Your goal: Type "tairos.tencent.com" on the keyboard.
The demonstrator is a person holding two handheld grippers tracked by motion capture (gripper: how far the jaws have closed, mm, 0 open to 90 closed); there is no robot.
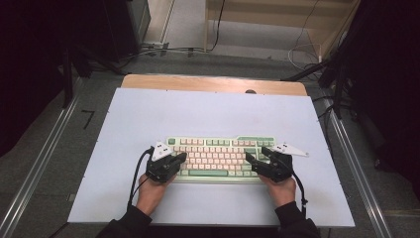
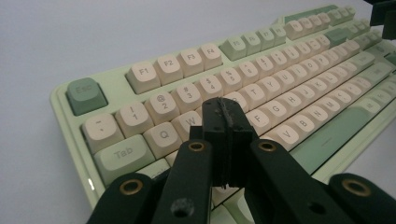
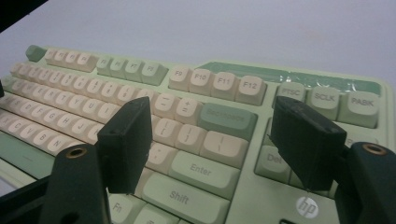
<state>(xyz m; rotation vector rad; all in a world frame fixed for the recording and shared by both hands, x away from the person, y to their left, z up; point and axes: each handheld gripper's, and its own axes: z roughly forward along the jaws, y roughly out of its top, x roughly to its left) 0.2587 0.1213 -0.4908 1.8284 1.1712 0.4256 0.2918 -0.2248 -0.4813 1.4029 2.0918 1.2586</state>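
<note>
A mint-green keyboard with cream and green keys lies on the white table. My left gripper hovers over its left end, jaws pressed together with nothing between them. In the left gripper view the left gripper hangs just above the W and E keys of the keyboard. My right gripper is over the right end, jaws spread wide and empty. In the right gripper view the right gripper straddles the Enter and Backspace area of the keyboard, one finger left and the other near the Del key.
The white table top stretches behind and beside the keyboard, on a wooden desk. Metal rails run along both sides on the floor. Cables and dark stands sit beyond the table's far edge.
</note>
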